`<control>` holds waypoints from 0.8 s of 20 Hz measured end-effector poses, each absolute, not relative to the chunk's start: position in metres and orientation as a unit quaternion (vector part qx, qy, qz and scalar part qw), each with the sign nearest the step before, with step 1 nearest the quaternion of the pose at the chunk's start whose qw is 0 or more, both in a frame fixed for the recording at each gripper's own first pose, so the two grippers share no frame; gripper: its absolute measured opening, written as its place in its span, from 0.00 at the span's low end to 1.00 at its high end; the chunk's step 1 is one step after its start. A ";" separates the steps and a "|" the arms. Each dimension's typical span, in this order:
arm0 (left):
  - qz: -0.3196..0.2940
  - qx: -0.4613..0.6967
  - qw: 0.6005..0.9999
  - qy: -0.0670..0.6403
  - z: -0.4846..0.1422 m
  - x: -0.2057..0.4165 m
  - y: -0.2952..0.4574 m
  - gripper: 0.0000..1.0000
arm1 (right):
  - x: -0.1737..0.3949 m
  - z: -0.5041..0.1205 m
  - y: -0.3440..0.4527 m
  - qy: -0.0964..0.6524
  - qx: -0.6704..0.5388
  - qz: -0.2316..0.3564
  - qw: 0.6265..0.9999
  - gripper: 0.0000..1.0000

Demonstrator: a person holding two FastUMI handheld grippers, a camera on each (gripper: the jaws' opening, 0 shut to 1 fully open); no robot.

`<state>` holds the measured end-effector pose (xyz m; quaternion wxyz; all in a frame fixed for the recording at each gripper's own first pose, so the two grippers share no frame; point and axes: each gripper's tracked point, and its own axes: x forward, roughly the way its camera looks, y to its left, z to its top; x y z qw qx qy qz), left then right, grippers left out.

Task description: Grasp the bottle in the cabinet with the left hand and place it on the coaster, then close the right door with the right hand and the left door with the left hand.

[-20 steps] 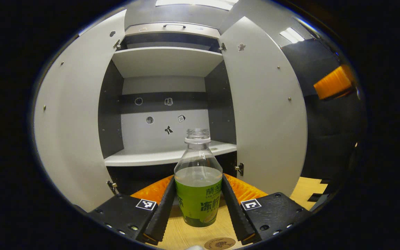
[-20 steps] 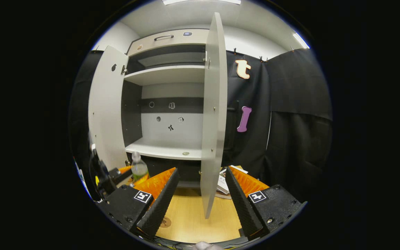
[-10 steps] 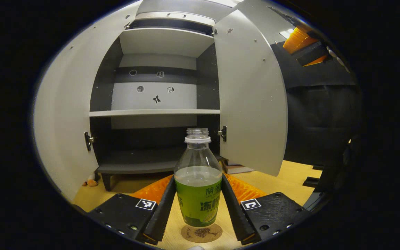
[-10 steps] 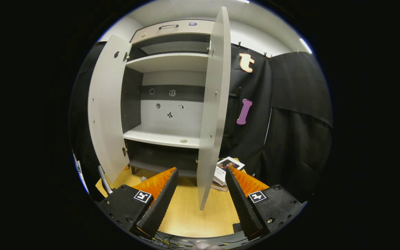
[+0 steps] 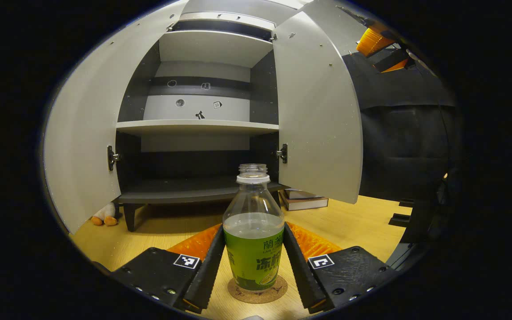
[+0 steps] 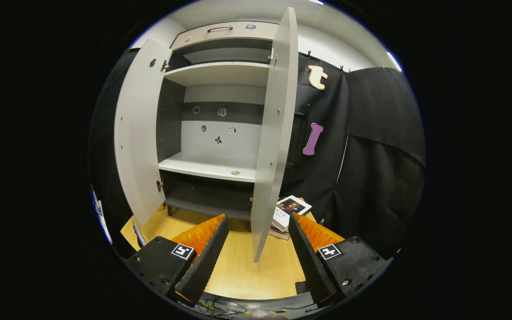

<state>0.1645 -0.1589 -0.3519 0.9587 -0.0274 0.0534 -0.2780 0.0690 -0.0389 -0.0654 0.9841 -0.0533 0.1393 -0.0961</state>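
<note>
Green-labelled bottle [image 5: 253, 249] gripped by left gripper [image 5: 254, 266], seemingly touching coaster [image 5: 257, 290]

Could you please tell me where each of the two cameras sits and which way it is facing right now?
Left gripper view: rides low on the left gripper, facing the open cabinet; its fingers clamp the bottle over the coaster.
Right gripper view: rides higher on the right gripper, facing the right door edge-on; its fingers are spread.
Shared: cabinet, both doors, wooden table.

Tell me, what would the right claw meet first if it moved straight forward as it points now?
Probably the front edge of the open grey right cabinet door, which stands between the fingers of the open right claw; depth is unclear.
</note>
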 end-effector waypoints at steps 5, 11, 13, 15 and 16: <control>-0.279 -0.030 0.959 0.049 -0.355 0.160 -0.157 0.74 | 0.069 -0.067 -0.036 0.141 -0.056 -0.095 0.984 0.83; -0.279 -0.037 0.958 0.056 -0.340 0.156 -0.153 0.81 | 0.068 -0.068 -0.032 0.142 -0.051 -0.094 0.984 0.84; -0.274 -0.027 0.960 0.043 -0.322 0.159 -0.151 0.92 | 0.069 -0.066 -0.030 0.138 -0.052 -0.093 0.985 0.84; -0.266 -0.029 0.963 0.030 -0.297 0.161 -0.149 0.95 | 0.069 -0.064 -0.029 0.133 -0.050 -0.093 0.985 0.83; -0.266 -0.038 0.963 0.019 -0.280 0.163 -0.150 0.98 | 0.070 -0.062 -0.029 0.130 -0.048 -0.094 0.986 0.83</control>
